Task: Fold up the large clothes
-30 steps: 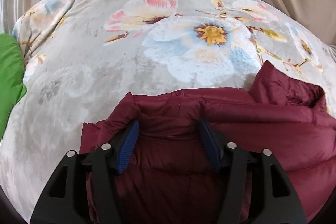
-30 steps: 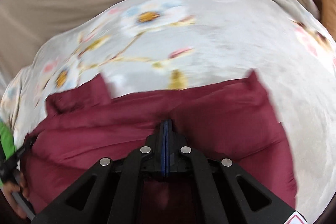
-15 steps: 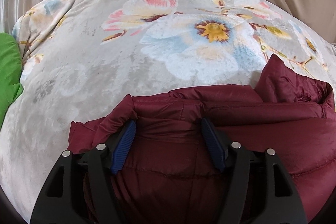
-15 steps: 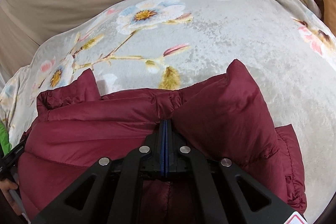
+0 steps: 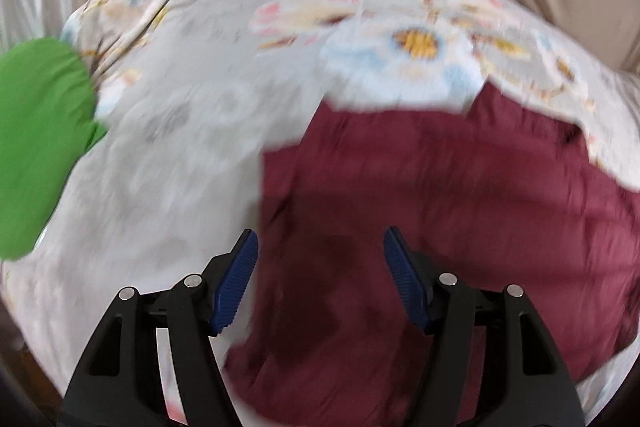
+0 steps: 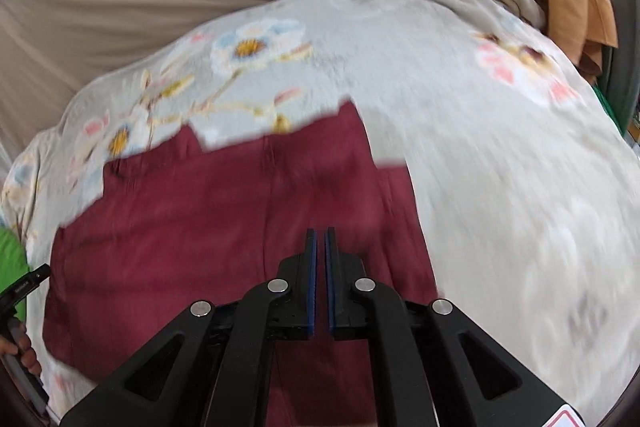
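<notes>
No legible text, small print on black device (image 6: 25,283) too blurred to read
</notes>
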### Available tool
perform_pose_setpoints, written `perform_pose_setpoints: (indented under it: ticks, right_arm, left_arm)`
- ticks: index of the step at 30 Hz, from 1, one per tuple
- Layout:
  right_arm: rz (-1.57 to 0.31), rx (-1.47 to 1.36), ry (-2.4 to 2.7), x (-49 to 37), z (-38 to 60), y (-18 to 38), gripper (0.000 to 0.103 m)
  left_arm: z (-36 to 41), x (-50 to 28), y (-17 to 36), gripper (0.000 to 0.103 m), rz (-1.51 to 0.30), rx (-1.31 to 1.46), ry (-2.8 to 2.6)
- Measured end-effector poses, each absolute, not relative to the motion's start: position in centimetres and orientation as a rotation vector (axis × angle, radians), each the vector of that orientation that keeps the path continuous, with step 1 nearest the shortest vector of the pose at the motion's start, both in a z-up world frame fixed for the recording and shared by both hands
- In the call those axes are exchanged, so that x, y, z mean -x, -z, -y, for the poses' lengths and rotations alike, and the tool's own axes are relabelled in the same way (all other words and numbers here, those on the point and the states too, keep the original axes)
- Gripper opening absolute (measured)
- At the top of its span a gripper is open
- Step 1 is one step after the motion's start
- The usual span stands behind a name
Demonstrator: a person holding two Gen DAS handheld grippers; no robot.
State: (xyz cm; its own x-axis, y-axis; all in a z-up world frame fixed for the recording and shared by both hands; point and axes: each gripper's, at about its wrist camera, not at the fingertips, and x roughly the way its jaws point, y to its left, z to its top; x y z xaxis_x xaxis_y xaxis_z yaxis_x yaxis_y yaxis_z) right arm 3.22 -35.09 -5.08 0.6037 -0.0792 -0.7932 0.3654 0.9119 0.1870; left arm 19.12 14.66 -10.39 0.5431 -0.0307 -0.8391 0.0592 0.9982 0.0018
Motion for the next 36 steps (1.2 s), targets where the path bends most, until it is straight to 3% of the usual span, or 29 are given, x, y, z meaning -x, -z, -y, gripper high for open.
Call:
perform_pose_setpoints:
  ticks: [11,15,18,24,36]
  right_arm:
    - [-1.055,-0.208,0.27,0.1,31.4,10.7,0.0]
    - [-1.096,-0.182,0.312,-0.7,30.8,9.4,0.0]
    - [-1.016,-0.225,0.271,-0.8,29.3,6.1,0.002]
    - [-0.983,-0.195,0.07,-5.9,22.2,3.5,0.002]
    - [-1.167,-0.307,-0.079,-15.0,17.0,10.4,0.0]
  left_arm:
    - [-17.3,-15.7,15.3,0.073,-1.101,0.0,0.005]
    - [-17.8,-16.0,15.0,0.073,-1.133,0.046,0.001]
    - [-19.0,-16.0,13.1,0.07,-1.117,0.111,0.007]
    - [-20.4,-17.8,10.9,0.071,-1.104,0.265,0.05]
    - [-19.1,-22.2,15.8,0.084,-1.225,0.455,0.094]
